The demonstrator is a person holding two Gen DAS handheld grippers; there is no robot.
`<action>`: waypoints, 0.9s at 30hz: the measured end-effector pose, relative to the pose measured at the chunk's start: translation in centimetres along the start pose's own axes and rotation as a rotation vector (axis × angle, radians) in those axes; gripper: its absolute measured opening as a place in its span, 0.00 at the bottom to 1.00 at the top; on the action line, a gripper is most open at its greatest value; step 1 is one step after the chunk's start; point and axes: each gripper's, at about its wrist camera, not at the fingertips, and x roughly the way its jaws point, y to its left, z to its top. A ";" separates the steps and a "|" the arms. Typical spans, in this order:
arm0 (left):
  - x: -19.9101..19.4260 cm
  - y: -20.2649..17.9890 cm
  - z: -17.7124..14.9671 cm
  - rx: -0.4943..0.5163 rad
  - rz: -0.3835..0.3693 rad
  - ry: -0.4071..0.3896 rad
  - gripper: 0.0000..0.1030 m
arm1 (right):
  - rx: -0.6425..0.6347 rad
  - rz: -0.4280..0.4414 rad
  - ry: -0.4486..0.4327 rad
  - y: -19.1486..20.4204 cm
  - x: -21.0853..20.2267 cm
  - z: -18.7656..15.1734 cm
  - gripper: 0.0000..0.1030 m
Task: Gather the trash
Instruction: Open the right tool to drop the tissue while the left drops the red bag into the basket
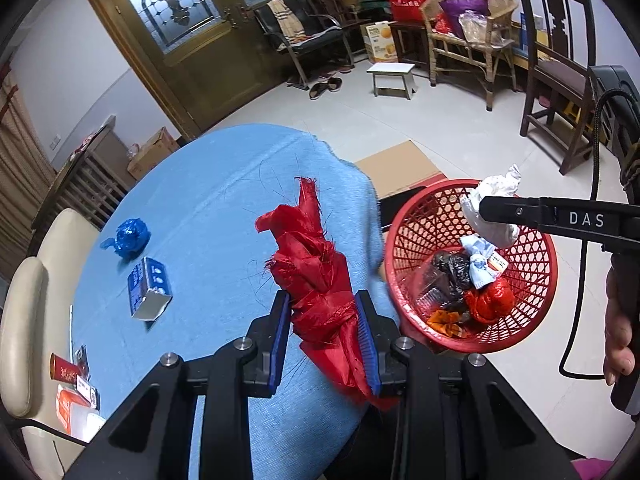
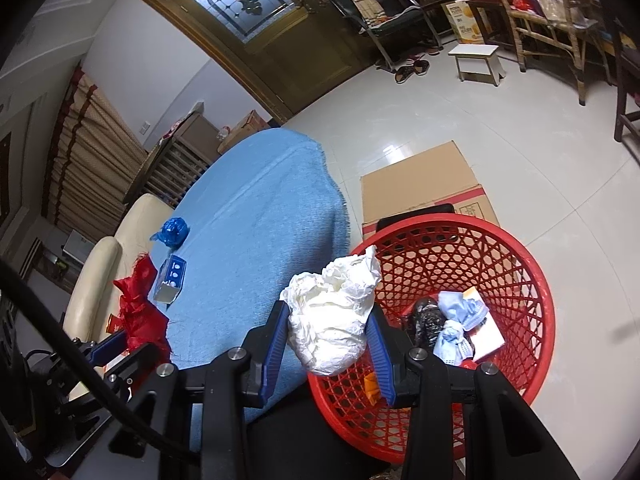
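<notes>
A crumpled piece of red fabric [image 1: 320,280], glossy and frayed into loose threads at its edges, is clamped between the ribbed blue pads of the left gripper [image 1: 324,340]; the jaws are closed against the cloth, which is held above the blue tablecloth [image 1: 224,184], a coarse woven textile with a fringed edge. A white crumpled wad [image 2: 334,312], thin and wrinkled like paper or plastic film, is pinched in the right gripper [image 2: 332,344], whose blue pads are pressed into both of its sides. The wad is held over the near rim of the red basket [image 2: 532,280], a round plastic bin with an open lattice wall, seen just beside the table's edge.

Inside the basket, a black crinkled bag [image 1: 454,266], a pale blue knotted bundle [image 1: 480,268], a shiny red plastic ball [image 1: 490,300] and an orange scrap [image 1: 444,320] are seen piled at the bottom.

On the tablecloth, a blue foil ball [image 1: 130,238] and a small blue-and-white carton [image 1: 148,294], lying on its side with one end open, are left well apart from the grippers. A flattened cardboard box [image 2: 420,184] is laid on the glossy tiled floor behind the basket.
</notes>
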 end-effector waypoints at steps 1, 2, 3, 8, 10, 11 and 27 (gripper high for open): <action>0.1 -0.2 0.1 0.005 -0.003 0.002 0.33 | 0.004 0.000 0.000 -0.2 0.0 0.0 0.40; 0.2 -0.5 0.3 0.011 -0.006 0.005 0.33 | 0.010 -0.001 0.000 -0.5 0.0 0.0 0.40; 0.4 -0.8 0.4 0.017 -0.008 0.006 0.33 | 0.014 -0.002 0.000 -0.7 -0.1 0.0 0.40; 1.0 -2.1 1.1 0.047 -0.018 0.018 0.33 | 0.046 -0.008 -0.005 -2.3 -0.2 0.2 0.40; 1.2 -2.6 1.3 0.059 -0.023 0.022 0.33 | 0.060 -0.011 -0.007 -2.9 -0.4 0.2 0.40; 1.4 -3.0 1.4 0.066 -0.027 0.026 0.33 | 0.069 -0.011 -0.007 -3.3 -0.4 0.2 0.40; 3.4 -7.3 2.8 0.147 -0.083 0.066 0.33 | 0.181 -0.029 -0.018 -8.7 -1.4 0.6 0.41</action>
